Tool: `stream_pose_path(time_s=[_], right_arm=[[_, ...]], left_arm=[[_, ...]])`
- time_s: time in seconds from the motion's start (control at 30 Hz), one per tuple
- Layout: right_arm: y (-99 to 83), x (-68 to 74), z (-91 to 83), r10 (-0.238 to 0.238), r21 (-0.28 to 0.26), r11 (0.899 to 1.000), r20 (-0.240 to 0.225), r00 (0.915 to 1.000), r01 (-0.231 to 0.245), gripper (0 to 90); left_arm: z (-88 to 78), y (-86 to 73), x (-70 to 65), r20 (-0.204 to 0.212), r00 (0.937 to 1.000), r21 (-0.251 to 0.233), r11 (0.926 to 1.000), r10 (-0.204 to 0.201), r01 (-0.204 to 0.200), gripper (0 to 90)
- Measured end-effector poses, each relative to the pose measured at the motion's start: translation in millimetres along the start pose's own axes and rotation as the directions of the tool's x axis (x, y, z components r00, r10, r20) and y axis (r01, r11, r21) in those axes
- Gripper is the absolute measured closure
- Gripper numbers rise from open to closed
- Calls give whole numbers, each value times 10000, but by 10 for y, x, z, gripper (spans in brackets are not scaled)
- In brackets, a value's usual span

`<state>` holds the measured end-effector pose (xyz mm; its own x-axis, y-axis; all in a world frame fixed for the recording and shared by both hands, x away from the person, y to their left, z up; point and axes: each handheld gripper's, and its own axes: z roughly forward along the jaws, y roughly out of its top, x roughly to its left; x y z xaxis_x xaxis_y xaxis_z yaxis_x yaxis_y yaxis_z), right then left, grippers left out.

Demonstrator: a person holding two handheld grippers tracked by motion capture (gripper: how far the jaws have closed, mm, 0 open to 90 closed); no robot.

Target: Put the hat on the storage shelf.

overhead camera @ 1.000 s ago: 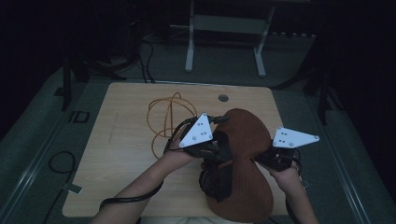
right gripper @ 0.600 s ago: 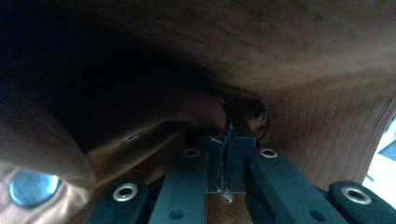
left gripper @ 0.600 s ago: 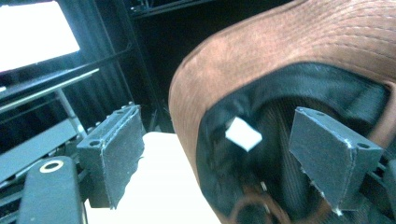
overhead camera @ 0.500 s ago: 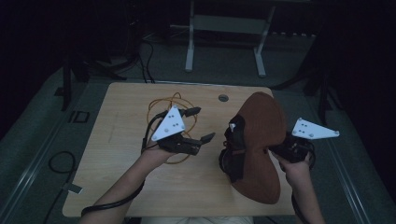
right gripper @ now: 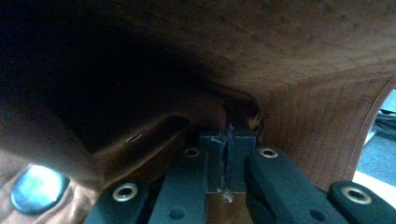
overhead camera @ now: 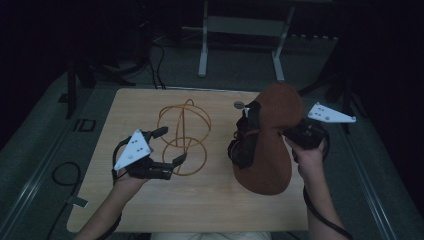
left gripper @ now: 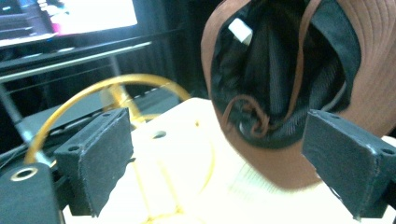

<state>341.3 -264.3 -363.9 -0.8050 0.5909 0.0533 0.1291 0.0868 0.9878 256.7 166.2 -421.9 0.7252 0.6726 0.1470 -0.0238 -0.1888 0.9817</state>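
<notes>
The brown hat [overhead camera: 272, 145] hangs above the right half of the desk [overhead camera: 210, 200], to the right of the gold wire stand [overhead camera: 184, 135], its long axis running from the desk's far edge toward the person, with its dark lined inside and chin cord turned toward the stand. The right claw [right gripper: 227, 140] is clenched on the hat's brim; the left claw [overhead camera: 169, 146], just left of the stand, has just been opening and stands released, nothing between its pads. A white tag [left gripper: 241, 31] inside the hat shows no readable writing.
</notes>
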Motion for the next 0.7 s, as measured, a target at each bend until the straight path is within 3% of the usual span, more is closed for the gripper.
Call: stream_pose_path(time_s=[0.1,0.2,0.33,0.5,0.63,0.7], right_arm=[[74,-46,139,22,51,10000,92,10000,-23,876],[144,-91,258,89,50,9999,100,9999,-89,876],[212,-143,382,274,22,9996,89,9996,-274,876],[356,-132,549,460,-156,9988,-78,9989,-461,876],[543,-63,730,509,-477,9974,-497,9975,-533,875],[629,5,832,349,-539,9978,-630,9974,-383,875]], left_arm=[[-176,-194,55,-528,9979,85,9992,-378,383,78],[-311,-421,93,-990,9917,214,9962,-818,843,68],[-480,-743,96,-1648,9790,304,9914,-1203,1269,69],[-639,-1104,83,-2303,9576,479,9809,-1729,1886,69],[-703,-1253,78,-2594,9465,506,9760,-1920,2118,69],[-722,-1274,91,-2635,9443,519,9745,-1973,2181,69]])
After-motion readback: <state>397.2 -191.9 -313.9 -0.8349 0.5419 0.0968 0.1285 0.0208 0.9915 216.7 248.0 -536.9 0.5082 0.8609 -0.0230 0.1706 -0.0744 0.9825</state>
